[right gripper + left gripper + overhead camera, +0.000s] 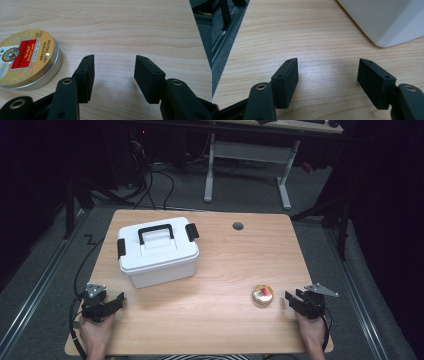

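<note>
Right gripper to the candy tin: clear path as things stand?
Probably yes. The right gripper sits just beside the round candy tin on bare table, jaws apart and empty, with nothing between them. The white box stands well off to the far left.

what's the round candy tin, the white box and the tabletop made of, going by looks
Round candy tin: likely thin metal, with a bare silvery side wall and a glossy printed gold and red lid that catches a glint.
White box: looks like moulded plastic, smooth and matte, with rounded corners and black plastic-looking handle and latches.
Tabletop: pale wood grain, possibly laminate; faint sheen.
</note>
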`<state>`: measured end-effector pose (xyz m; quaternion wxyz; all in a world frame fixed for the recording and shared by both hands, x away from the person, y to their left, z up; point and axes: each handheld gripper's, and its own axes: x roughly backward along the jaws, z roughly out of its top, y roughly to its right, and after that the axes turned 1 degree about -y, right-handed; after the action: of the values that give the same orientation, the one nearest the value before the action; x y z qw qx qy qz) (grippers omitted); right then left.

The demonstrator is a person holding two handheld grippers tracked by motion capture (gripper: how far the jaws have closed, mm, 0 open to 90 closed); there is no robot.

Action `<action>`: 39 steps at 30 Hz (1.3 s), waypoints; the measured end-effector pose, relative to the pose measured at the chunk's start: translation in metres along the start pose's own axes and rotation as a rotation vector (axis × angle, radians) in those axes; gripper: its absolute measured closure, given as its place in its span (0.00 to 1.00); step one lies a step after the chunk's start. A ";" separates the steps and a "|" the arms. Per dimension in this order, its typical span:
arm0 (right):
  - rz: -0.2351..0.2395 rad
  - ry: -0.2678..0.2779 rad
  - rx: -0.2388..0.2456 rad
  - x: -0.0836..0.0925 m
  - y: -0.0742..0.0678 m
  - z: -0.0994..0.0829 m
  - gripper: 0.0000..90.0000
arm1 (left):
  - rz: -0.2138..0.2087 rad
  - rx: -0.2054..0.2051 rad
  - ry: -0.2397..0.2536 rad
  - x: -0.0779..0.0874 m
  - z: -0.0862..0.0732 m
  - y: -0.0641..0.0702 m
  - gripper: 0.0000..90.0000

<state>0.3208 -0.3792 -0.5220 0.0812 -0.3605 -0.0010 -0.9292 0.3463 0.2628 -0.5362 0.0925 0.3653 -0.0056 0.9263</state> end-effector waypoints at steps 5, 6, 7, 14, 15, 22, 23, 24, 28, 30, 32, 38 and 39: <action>0.046 0.030 0.000 0.001 -0.001 0.008 0.62 | 0.000 -0.013 -0.017 0.000 0.003 0.000 0.43; 0.053 0.033 0.000 0.002 -0.001 0.010 0.63 | 0.001 -0.017 -0.018 0.000 0.003 0.000 0.43; 0.053 0.033 0.000 0.002 -0.001 0.010 0.63 | 0.001 -0.017 -0.018 0.000 0.003 0.000 0.44; 0.095 0.027 0.006 0.000 -0.004 0.020 0.68 | -0.004 -0.021 -0.021 0.001 0.007 0.003 0.44; 0.108 0.030 0.002 0.000 -0.006 0.023 0.72 | -0.006 -0.020 -0.019 0.002 0.008 0.003 0.44; 0.160 0.024 0.023 -0.004 -0.012 0.036 0.80 | -0.021 -0.022 -0.018 0.005 0.016 0.005 0.47; 0.165 0.015 0.028 -0.005 -0.014 0.039 0.80 | -0.023 -0.022 -0.016 0.005 0.017 0.006 0.48; 0.172 0.015 0.039 -0.007 -0.015 0.042 0.81 | -0.023 -0.023 -0.017 0.006 0.019 0.006 0.48; 0.200 0.017 0.075 -0.012 -0.027 0.060 0.85 | -0.032 -0.024 -0.016 0.008 0.025 0.008 0.53; 0.206 0.019 0.098 -0.015 -0.032 0.068 0.86 | -0.025 -0.021 -0.015 0.008 0.028 0.009 0.54; 0.216 0.016 0.100 -0.017 -0.035 0.072 0.87 | -0.030 -0.017 -0.012 0.009 0.031 0.010 0.56; 0.271 0.008 0.116 -0.030 -0.052 0.097 0.91 | -0.046 -0.015 -0.014 0.010 0.044 0.012 0.60; 0.285 0.009 0.123 -0.035 -0.058 0.105 0.92 | -0.048 -0.015 -0.013 0.010 0.046 0.012 0.61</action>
<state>0.4077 -0.3106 -0.4649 0.2339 -0.3472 -0.0064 -0.9081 0.3680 0.2489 -0.4953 0.1173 0.3706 -0.0042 0.9213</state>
